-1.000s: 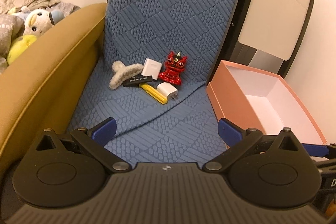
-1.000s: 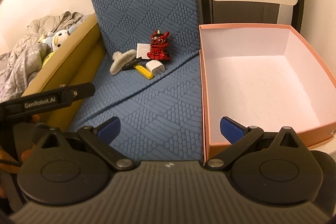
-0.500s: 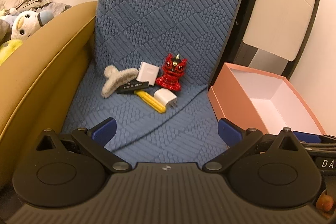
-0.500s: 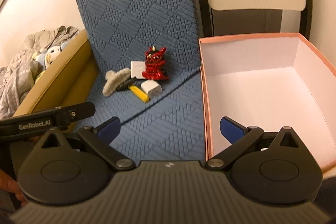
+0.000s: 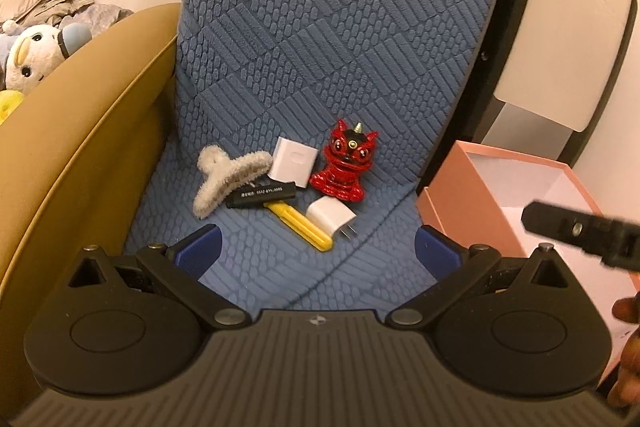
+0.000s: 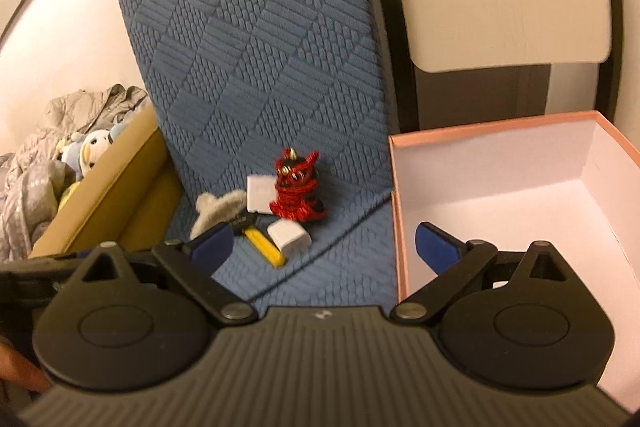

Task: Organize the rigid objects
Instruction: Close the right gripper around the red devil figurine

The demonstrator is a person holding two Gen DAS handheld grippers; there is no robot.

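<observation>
A small pile lies on the blue quilted mat (image 5: 320, 47): a red lion figurine (image 5: 343, 165) (image 6: 296, 193), a white box (image 5: 293, 161), a white plug adapter (image 5: 332, 217) (image 6: 289, 238), a yellow bar (image 5: 299, 221) (image 6: 265, 247), a black stick (image 5: 262, 193) and a fuzzy grey hair claw (image 5: 226, 177) (image 6: 218, 207). An open pink box (image 6: 520, 195) (image 5: 472, 187) stands to the right, empty. My left gripper (image 5: 318, 249) is open and empty, just short of the pile. My right gripper (image 6: 324, 247) is open and empty, between pile and box.
A mustard padded rim (image 5: 80, 147) borders the mat on the left, with plush toys (image 5: 32, 55) and clothes behind it. A folded white and black panel (image 5: 560, 27) leans against the wall behind the pink box.
Both grippers have moved forward and lower toward the pile. The right gripper's body now shows at the right edge of the left wrist view.
</observation>
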